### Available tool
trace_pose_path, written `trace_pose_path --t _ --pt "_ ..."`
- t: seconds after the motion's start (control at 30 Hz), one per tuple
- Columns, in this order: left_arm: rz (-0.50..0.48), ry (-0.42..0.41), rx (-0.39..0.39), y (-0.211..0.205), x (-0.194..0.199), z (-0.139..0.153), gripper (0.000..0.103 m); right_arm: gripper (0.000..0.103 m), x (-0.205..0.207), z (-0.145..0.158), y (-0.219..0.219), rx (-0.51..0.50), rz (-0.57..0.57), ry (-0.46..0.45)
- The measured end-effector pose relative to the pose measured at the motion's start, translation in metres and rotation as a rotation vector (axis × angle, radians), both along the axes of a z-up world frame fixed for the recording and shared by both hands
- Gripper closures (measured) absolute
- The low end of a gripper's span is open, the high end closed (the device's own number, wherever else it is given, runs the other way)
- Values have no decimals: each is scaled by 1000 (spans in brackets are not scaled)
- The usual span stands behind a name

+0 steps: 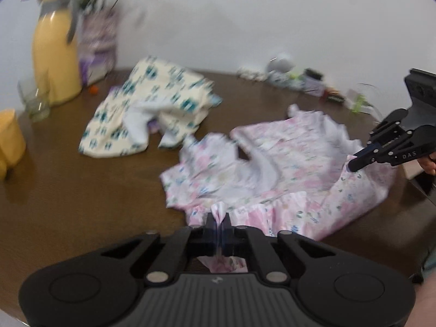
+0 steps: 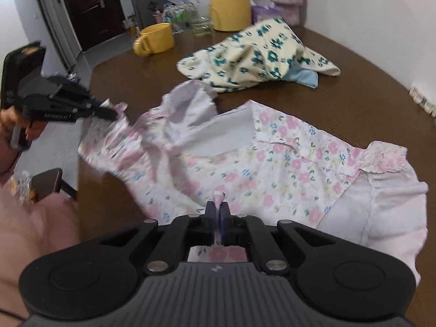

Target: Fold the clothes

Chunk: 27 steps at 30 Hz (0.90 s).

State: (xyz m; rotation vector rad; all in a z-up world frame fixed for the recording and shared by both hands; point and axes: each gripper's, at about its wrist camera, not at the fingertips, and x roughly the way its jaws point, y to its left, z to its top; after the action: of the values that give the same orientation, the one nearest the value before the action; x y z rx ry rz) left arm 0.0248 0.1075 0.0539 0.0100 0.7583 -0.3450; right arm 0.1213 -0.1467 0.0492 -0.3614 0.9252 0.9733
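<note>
The pink floral garment (image 2: 272, 163) lies spread on the brown tabletop (image 2: 340, 103), ahead of both sets of fingers. Left gripper (image 1: 218, 222) and right gripper (image 2: 218, 209) each have their fingers closed on a pinch of its hem, probably to lift that edge evenly for a fold. Beyond lies the cream floral garment (image 2: 256, 54), unfolded.

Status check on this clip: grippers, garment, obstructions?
Left gripper and right gripper both shut on the pink floral dress. Dress rumpled on the brown table, unfolded. Cream floral garment heaped beyond, apart from it.
</note>
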Motion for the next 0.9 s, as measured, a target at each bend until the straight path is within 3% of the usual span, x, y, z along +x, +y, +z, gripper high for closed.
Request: trace_pose_path --t 0.13,0.23,0.33,0.4,0.47,0.53,0.57,0.63,0.8,0.9 --pt "-121 -41 0 -11 -35 14 101 100 -46 5 -15 0 46 2" --pt "-219 -21 -28 -16 -53 13 96 100 -75 -8 -20 -28 88 70" --pt "-247 -4 -44 -17 -59 12 82 94 -82 -14 -29 -15 71 123" --pt "-265 8 -55 -17 -64 12 58 87 -81 -14 -37 12 40 147" --pt "-235 -10 -88 -9 -60 19 55 70 -73 -7 -49 86 -28 146" --pt "-190 -33 -123 2 -54 28 44 57 -57 7 -59 196 -108 125" --pt "-162 -44 -137 9 -50 32 36 56 -49 11 -62 235 -132 129" --pt "-102 -38 -87 10 -31 27 33 56 -33 12 -59 268 -160 131" --pt "50 -9 79 5 22 7 35 56 -16 -15 -5 69 -145 30" --pt "76 21 141 -2 55 -13 39 56 -7 -35 29 -36 -133 -13"
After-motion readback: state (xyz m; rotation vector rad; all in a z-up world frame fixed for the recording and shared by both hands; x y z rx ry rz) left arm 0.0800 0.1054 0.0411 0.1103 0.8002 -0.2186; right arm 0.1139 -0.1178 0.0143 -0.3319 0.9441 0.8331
